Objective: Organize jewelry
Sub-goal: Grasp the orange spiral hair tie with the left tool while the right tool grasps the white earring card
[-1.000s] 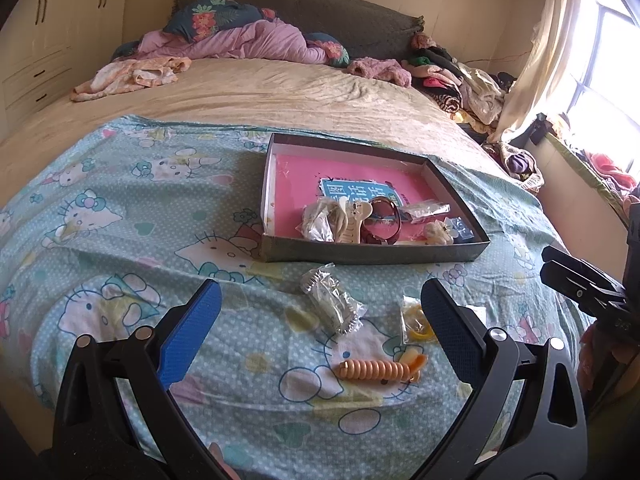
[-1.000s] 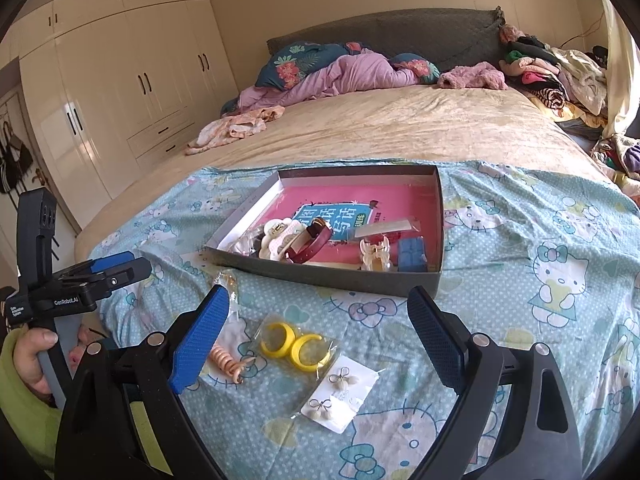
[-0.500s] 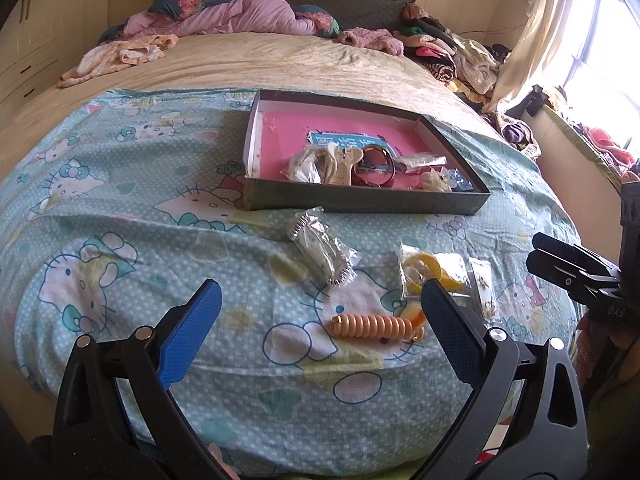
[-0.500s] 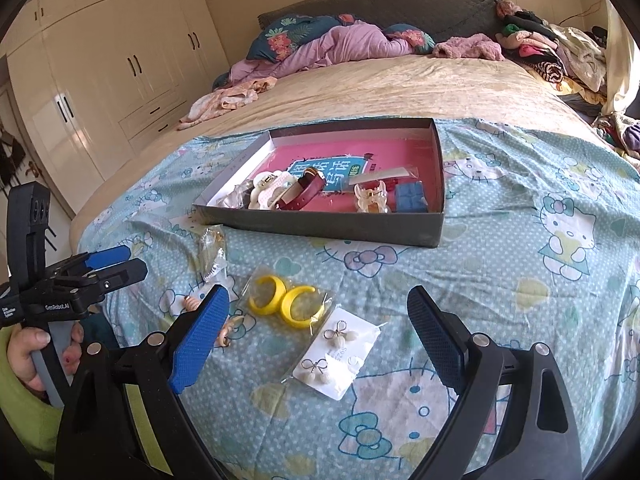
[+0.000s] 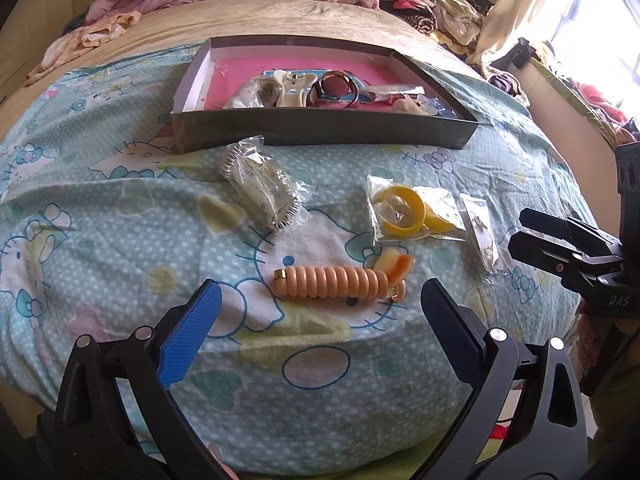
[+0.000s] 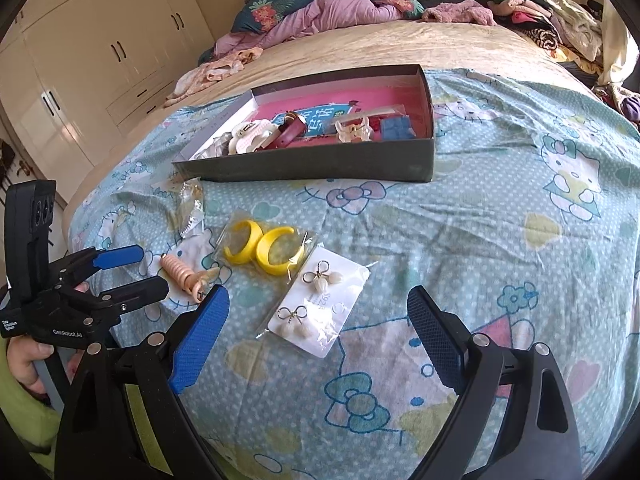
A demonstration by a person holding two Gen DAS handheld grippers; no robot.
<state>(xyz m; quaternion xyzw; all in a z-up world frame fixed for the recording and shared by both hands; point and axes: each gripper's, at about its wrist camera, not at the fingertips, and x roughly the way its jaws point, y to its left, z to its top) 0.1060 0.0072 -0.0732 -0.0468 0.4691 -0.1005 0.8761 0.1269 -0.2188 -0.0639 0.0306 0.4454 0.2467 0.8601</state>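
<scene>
The left gripper (image 5: 318, 312), blue-padded jaws spread wide and holding nothing, hovers at the near edge of the bed, just short of the peach coiled hair tie (image 5: 340, 282) on the pale blue cartoon-cat bedsheet (image 5: 100, 240). The right gripper (image 6: 318, 320) is likewise released, with the white card of bow-and-pearl earrings (image 6: 318, 308) lying between its fingers. Beyond lie the bagged yellow hoop earrings (image 6: 262, 248) and a clear packet of silver jewelry (image 5: 262, 186), apart from each other. Farther off, the shallow dark grey box with pink lining (image 5: 320, 130) holds assorted pieces; bare sheet stretches to its right.
</scene>
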